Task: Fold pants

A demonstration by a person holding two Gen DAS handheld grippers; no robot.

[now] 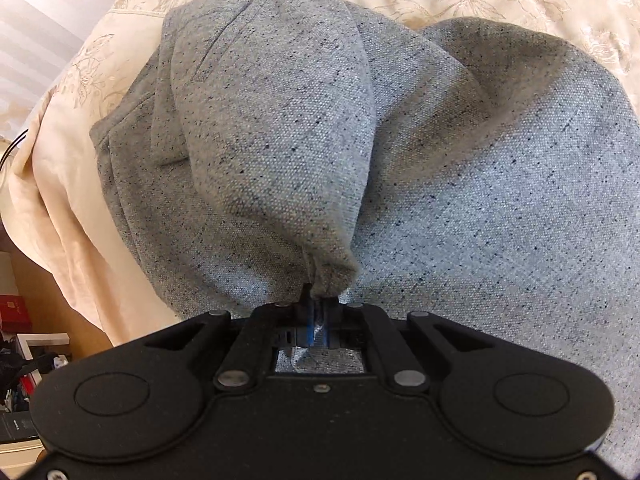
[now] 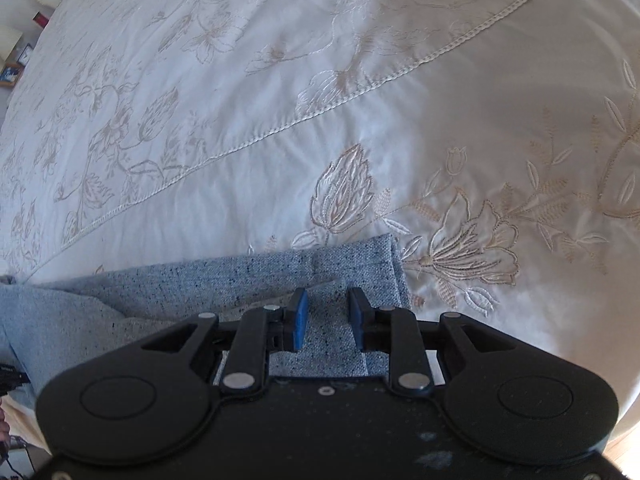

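I see the grey speckled pants point(image 1: 440, 184) lying on the bed point(image 1: 80, 184), which has a cream bedspread with embroidered flowers. My left tongs point(image 1: 318, 316) are pressed together on a bunch of the fabric, and this pinched part rises as a cone from the tongs toward the far side, where a pocket slit shows. The rest of the garment spreads flat to the right of this cone. In the right wrist view, the right tongs point(image 2: 328, 328) stand apart, with a clear gap between the blue pads point(image 2: 298, 326), and they grip nothing. They hover just above the hemmed end of one trouser leg point(image 2: 352, 264), which lies directly under and ahead of them. The long axis of the leg runs to the left from this hem. I judge the right side is nearer to the hem, so closing there is the coming step
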